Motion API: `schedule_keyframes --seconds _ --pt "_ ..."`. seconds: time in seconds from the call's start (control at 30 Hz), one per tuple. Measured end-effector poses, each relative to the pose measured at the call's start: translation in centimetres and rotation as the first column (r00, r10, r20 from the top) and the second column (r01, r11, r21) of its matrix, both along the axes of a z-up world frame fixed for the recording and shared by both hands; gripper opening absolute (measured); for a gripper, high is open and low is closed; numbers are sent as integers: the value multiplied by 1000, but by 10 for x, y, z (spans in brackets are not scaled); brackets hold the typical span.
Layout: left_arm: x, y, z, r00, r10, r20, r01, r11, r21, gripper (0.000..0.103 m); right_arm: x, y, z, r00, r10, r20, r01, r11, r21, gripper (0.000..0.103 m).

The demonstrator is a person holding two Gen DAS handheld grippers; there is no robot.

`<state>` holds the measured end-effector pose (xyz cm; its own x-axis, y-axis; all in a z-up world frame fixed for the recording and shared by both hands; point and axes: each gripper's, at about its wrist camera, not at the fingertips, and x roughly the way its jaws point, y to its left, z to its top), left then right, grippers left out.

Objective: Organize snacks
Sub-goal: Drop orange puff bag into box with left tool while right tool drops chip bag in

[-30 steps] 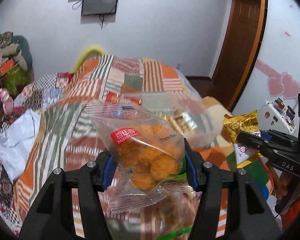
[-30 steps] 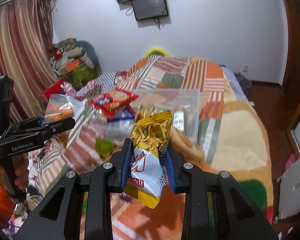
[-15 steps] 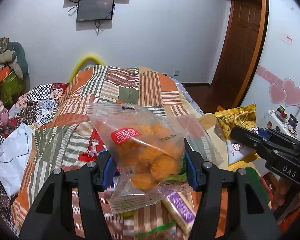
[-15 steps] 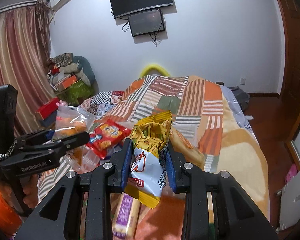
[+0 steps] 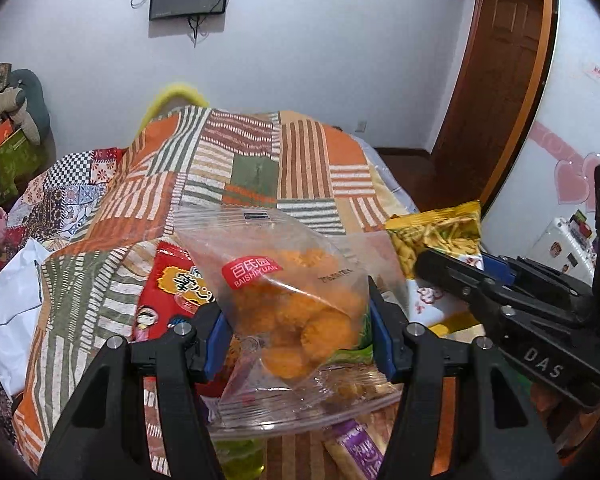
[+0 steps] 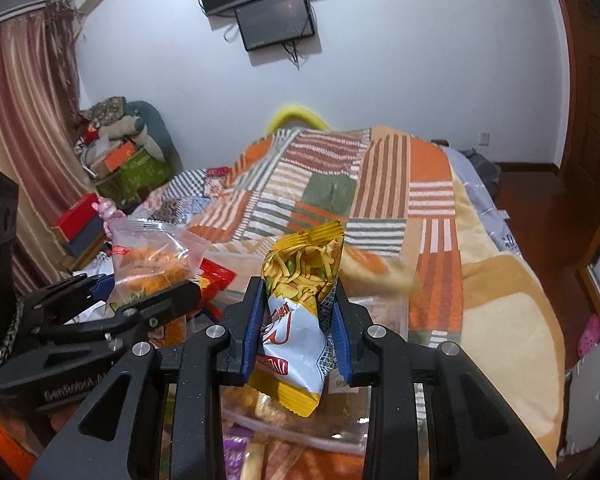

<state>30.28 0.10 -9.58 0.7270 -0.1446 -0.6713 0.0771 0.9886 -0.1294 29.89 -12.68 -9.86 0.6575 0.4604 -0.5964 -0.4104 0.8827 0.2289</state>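
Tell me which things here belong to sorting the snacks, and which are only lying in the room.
For the job:
- clear bag of orange puffs, held in the left gripper
- yellow packet of sticks, held in the right gripper
- red snack packet on the bed
- purple bar

Only lying about:
- patchwork blanket
- wall screen
- curtain
- stuffed toy

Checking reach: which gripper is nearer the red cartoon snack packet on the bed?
Left. The left gripper hangs beside the red cartoon snack packet; the right gripper is farther right.
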Motion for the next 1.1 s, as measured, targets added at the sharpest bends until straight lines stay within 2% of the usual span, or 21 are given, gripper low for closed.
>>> schedule_keyframes --seconds 0.17,0.57,0.67,0.93,1.1 --pt "17 1 -13 999 12 -33 -11 1000 28 58 9 11 -11 1000 1 -25 -2 999 -38 29" --pt "29 7 -30 995 18 -96 -20 1000 -22 61 22 10 -21 996 8 -90 -14 998 -64 31" --pt "24 7 -23 997 19 -76 -20 1000 -20 67 19 5 -17 996 9 -84 -15 998 -61 36" --pt "-4 6 0 1000 3 -27 -4 1000 -11 67 -6 -2 -2 999 34 -41 -36 997 -68 38" --pt "-33 12 10 1000 6 -8 -6 1000 -10 73 -27 -10 3 998 52 -19 -53 996 -73 42"
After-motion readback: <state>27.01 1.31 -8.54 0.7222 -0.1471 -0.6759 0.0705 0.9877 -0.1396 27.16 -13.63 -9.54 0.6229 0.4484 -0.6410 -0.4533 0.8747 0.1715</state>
